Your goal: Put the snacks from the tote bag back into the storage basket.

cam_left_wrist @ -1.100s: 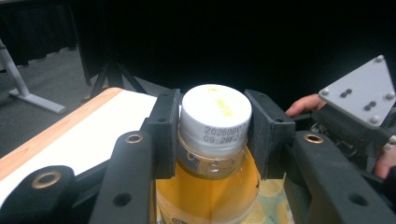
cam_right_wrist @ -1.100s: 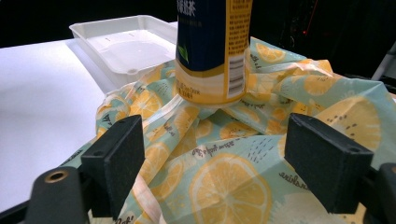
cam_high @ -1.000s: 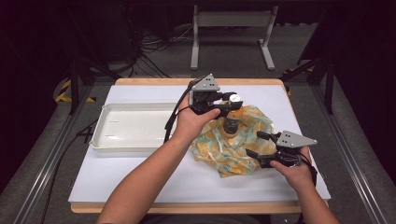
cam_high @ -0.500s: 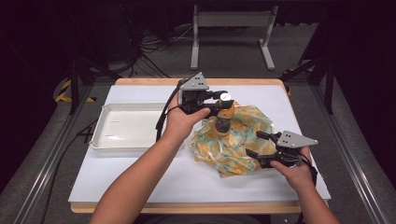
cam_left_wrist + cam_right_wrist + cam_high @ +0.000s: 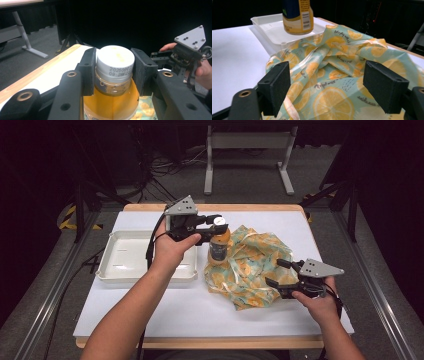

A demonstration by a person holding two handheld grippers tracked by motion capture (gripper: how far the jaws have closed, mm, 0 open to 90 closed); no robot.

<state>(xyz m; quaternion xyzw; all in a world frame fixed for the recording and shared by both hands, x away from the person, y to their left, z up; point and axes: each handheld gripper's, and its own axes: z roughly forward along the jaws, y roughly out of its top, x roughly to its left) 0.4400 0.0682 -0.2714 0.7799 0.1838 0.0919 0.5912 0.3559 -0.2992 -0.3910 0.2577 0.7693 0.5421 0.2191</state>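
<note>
Orange-filled bottle (image 5: 113, 82) (white cap) clamped in left gripper (image 5: 113, 72); right gripper (image 5: 332, 92) gapes.

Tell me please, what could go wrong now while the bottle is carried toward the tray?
1. The left gripper clamps the bottle only at its white cap, so the full body could swing or slip out.
2. The bottle hangs just above the lemon-print cloth and near the tray rim; it might snag or bump there.
3. The right gripper stands open around cloth folds and might drag them.

My right gripper view cuts off the bottle (image 5: 298, 15) above its label; its small print stays unreadable.
</note>
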